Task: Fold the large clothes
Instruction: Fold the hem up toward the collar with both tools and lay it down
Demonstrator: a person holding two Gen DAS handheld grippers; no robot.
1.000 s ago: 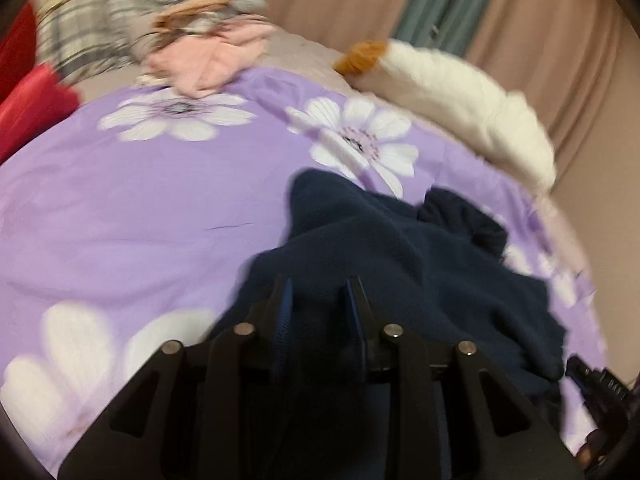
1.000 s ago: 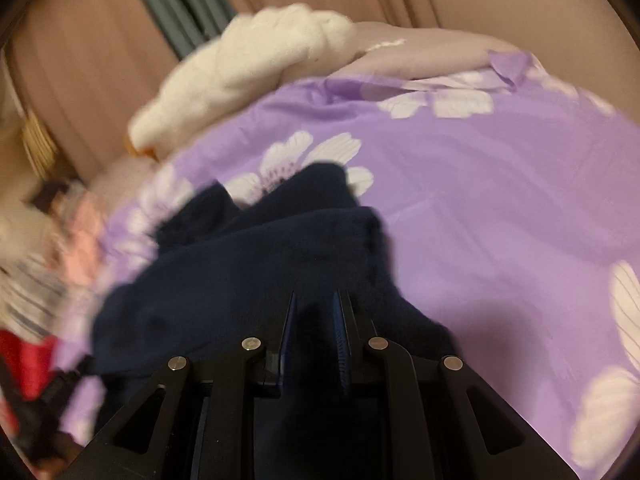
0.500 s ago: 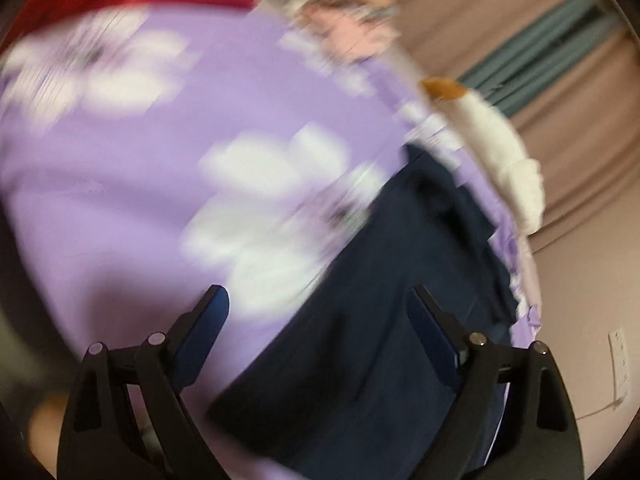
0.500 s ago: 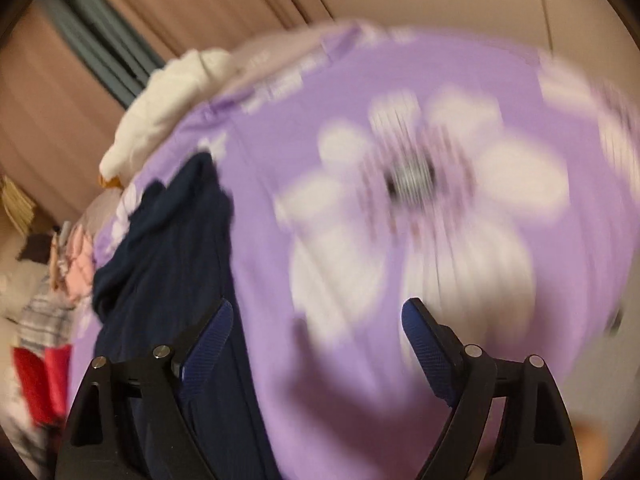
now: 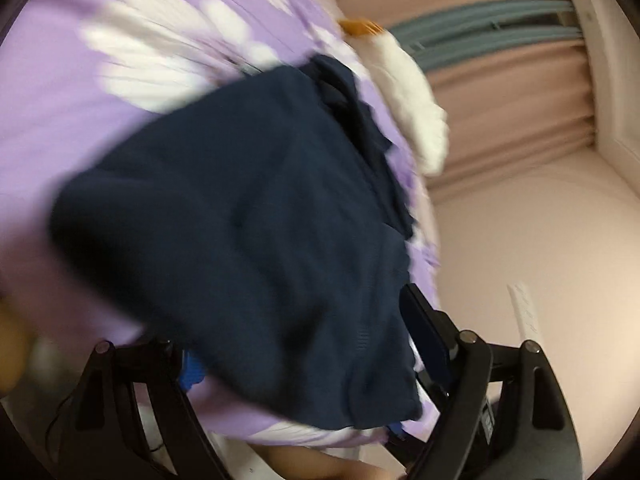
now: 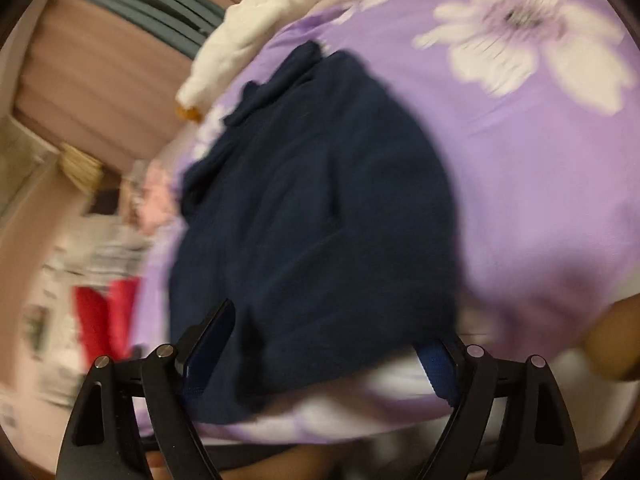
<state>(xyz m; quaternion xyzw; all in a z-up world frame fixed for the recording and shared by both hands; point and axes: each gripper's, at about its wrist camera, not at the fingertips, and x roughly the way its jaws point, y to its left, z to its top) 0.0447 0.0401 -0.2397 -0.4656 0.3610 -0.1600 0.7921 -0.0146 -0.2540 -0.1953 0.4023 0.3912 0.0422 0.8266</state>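
A dark navy garment (image 5: 256, 232) lies bunched on a purple bedspread with white flowers (image 5: 72, 92). It also shows in the right wrist view (image 6: 320, 224) on the same bedspread (image 6: 532, 168). My left gripper (image 5: 308, 344) is open, its jaws spread wide on either side of the garment's near edge. My right gripper (image 6: 324, 348) is open too, jaws wide apart over the near edge. Neither holds anything. Both views are blurred by motion.
A white fluffy blanket (image 5: 412, 92) lies at the far side of the bed, also in the right wrist view (image 6: 248, 32). Pink clothes (image 6: 156, 204), plaid cloth and red cloth (image 6: 104, 312) lie at the left. Curtains (image 5: 516, 92) and a wall stand behind.
Both grippers were shut on the navy garment a second ago. They have let go, opened wide and swung back toward the bed's near edge.
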